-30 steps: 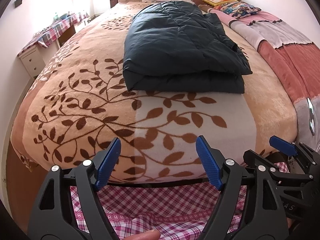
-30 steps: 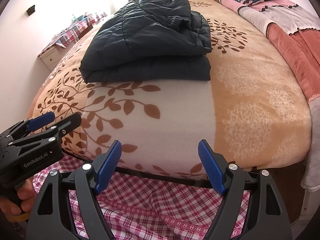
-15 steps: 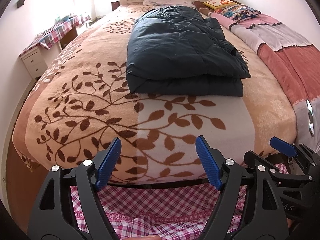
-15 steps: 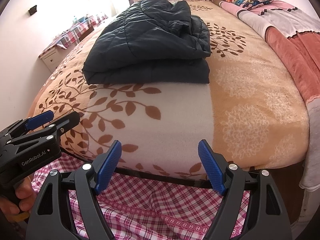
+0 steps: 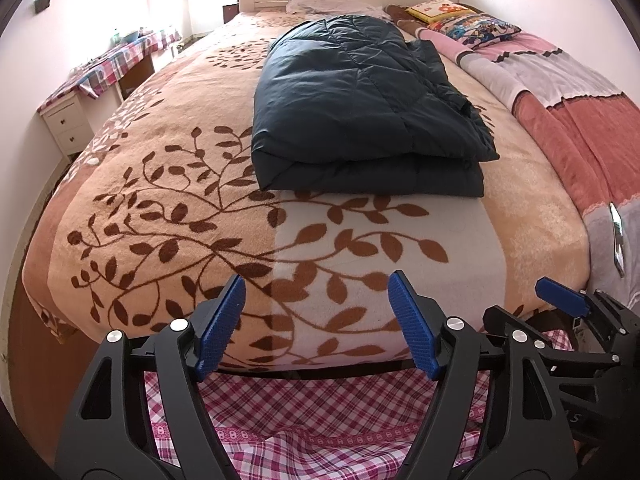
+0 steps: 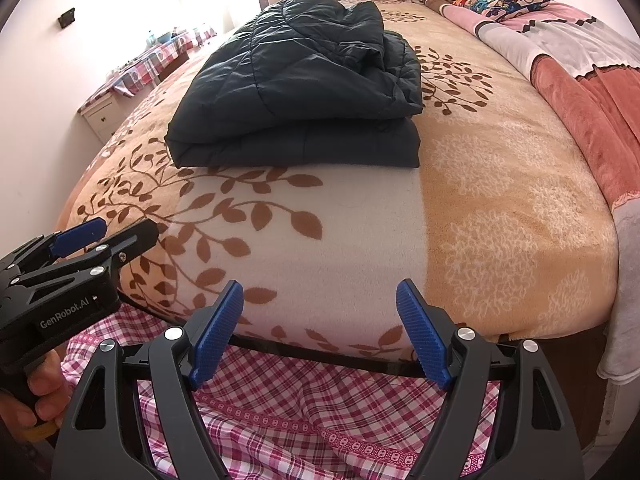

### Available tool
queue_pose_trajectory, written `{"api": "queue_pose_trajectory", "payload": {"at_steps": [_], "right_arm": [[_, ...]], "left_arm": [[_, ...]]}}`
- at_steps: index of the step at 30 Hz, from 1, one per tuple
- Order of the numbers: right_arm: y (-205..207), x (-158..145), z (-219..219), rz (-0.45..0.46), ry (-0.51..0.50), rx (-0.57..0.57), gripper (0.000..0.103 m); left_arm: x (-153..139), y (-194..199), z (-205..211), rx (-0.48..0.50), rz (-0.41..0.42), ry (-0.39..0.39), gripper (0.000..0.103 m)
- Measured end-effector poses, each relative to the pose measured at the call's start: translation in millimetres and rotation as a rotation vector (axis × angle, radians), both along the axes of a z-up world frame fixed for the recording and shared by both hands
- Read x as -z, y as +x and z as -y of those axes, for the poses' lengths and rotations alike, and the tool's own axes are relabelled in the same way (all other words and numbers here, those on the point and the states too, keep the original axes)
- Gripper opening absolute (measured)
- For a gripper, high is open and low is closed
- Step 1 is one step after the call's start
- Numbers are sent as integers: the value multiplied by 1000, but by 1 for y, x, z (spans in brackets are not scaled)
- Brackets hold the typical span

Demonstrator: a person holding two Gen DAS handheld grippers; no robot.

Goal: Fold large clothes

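With both sets of fingers spread wide and empty, the left gripper and right gripper hang off the bed's foot edge, well apart from the jacket. It lies folded mid-bed. Risk: its slippery, puffy top layer may spring open or slide toward the headboard if nudged.

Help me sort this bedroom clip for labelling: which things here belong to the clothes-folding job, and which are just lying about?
Belongs to the job:
dark padded jacket, folded on the bed
left gripper, jaws open
right gripper, jaws open

Just lying about:
leaf-pattern blanket
pink patchwork quilt
cartoon pillows
white nightstand
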State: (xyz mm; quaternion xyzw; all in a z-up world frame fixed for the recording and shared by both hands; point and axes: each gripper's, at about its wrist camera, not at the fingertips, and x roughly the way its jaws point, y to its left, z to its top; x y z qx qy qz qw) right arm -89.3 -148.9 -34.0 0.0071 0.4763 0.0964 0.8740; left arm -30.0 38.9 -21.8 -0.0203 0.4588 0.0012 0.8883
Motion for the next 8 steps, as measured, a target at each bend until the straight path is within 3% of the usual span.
{"api": "queue_pose_trajectory", "payload": {"at_steps": [8], "right_arm": [[1,1,0,-3,-2,-2,77]], "left_arm": [[4,2,0,-10,-21,9,74]]}}
